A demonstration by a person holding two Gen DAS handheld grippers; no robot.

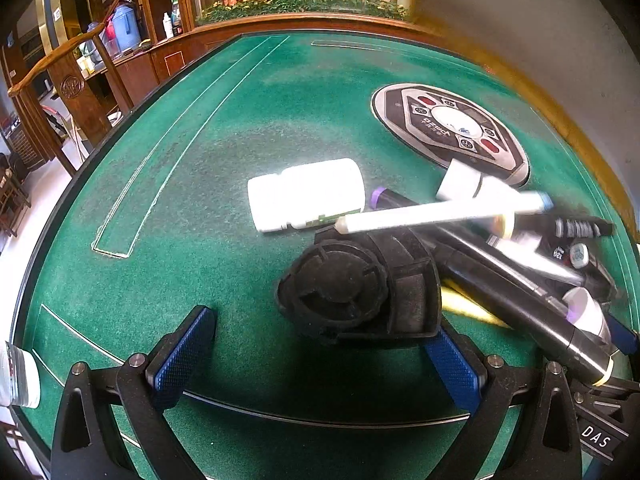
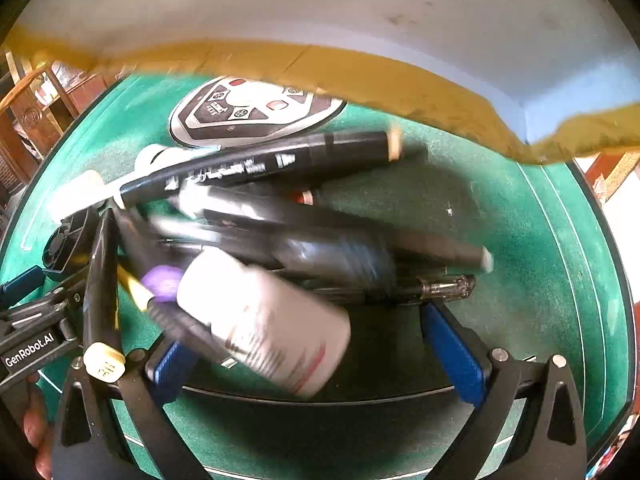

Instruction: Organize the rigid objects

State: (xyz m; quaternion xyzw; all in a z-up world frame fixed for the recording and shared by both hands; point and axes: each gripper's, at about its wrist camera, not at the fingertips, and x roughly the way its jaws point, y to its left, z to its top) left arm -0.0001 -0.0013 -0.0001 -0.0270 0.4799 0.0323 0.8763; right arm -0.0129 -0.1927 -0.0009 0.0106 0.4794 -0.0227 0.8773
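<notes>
On green felt table (image 1: pixel 168 184): heap of black markers (image 2: pixel 256 164), white pen (image 1: pixel 440 214), white bottle (image 1: pixel 306 194) on its side, black round part (image 1: pixel 352 288) betw. left gripper (image 1: pixel 324 354) fingers, jaws wide, gripping nothing, right gripper (image 2: pixel 316 354) jaws wide, blurred white bottle (image 2: pixel 268 320) betw. them, hold unclear, yellow-edged tray (image 2: pixel 360 76) above.

The left gripper (image 1: pixel 320 356) is held wide open. The right gripper (image 2: pixel 316 360) is likewise spread, a hand (image 2: pixel 34 432) glimpsed at eight o'clock.
</notes>
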